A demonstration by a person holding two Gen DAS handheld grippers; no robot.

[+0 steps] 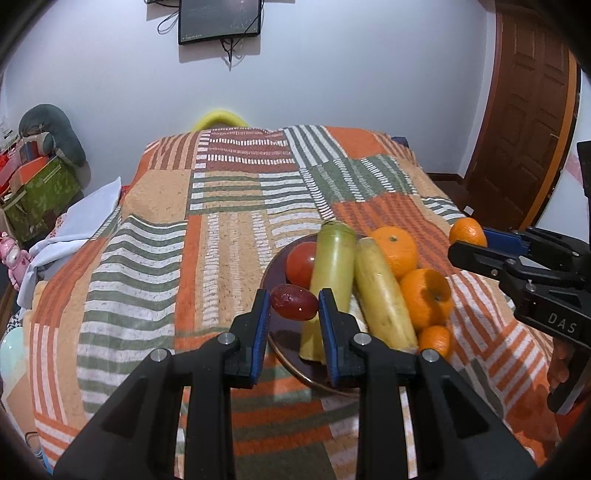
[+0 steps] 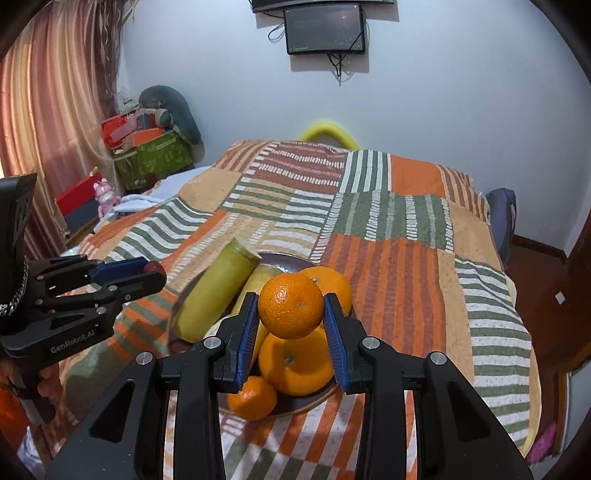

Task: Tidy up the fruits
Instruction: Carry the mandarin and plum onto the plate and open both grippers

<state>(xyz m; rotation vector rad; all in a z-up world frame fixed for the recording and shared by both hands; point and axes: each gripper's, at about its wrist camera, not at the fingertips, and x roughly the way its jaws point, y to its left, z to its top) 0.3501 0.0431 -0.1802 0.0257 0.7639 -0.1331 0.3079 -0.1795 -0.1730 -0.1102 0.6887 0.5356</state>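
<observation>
The left gripper is clenched on a small dark-red oval fruit, the blue ribbed pads pressing its 2 ends so it hangs clear above the near rim of the round dark-brown plate. The right gripper grasps a small round orange the same way, pinched at its widest part, which looks like the surest hold on a smooth ball.

Both fruits are held in the air over the plate, which sits on a bed under a quilt patched in orange, green and white stripes. On the plate lie 2 long pale yellow-green pieces side by side, a round red fruit on their left, and 3 more oranges bunched on their right. I judge that like is being gathered with like, with each hand carrying a fruit on the side where its own colour lies, though whether these 2 fruits are coming or going I cannot tell.

The right gripper's body reads "DAS" in the left wrist view; the left one reads "GenRobot.AI" in the right wrist view. The dark wall screen shows text too small to read.
</observation>
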